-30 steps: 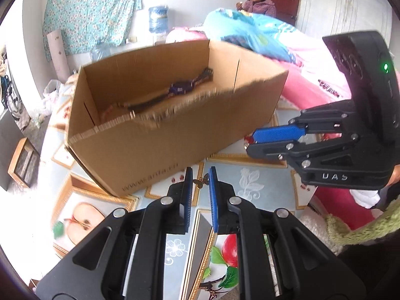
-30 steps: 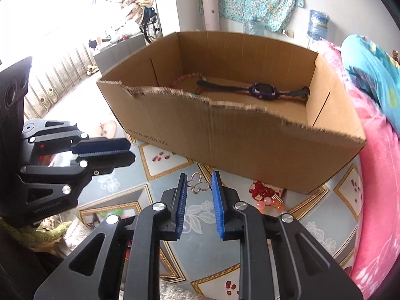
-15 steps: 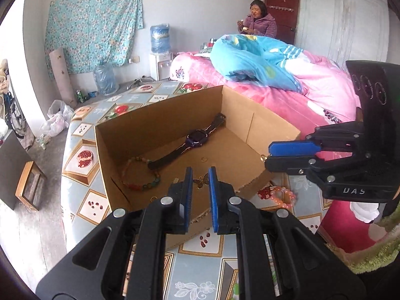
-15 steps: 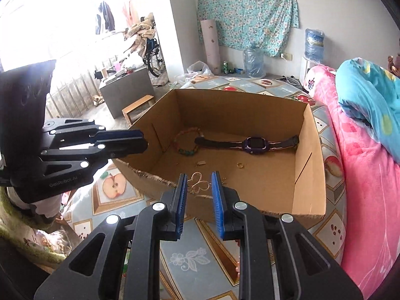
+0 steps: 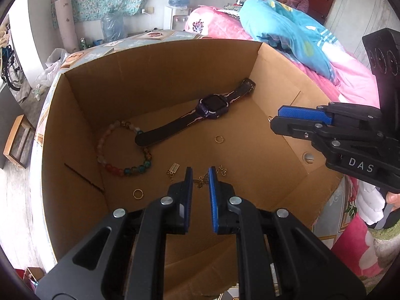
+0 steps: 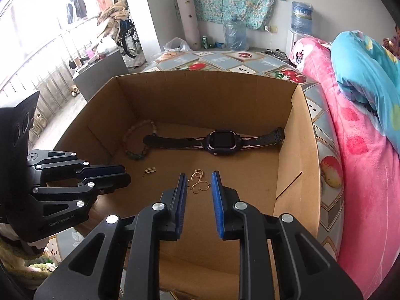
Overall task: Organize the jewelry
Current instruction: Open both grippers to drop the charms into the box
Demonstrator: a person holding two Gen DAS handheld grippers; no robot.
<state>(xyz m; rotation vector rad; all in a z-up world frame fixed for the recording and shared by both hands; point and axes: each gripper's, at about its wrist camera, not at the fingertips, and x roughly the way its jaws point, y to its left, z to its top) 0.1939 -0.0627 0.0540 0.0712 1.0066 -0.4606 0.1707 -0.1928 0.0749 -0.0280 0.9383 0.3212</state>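
Two grippers hang over the cardboard box (image 5: 155,80): the left gripper (image 5: 200,182) pinches a small butterfly charm (image 5: 200,182), and the right gripper (image 6: 199,187) pinches a gold butterfly clip (image 6: 198,183), both with narrow gaps. A good drop means going low near the watch (image 5: 212,106) and bead bracelet (image 5: 120,150), then opening slowly so nothing bounces out.

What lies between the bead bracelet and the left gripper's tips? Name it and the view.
A small gold charm, on the box floor between the bead bracelet and the left gripper; the left wrist view shows it.
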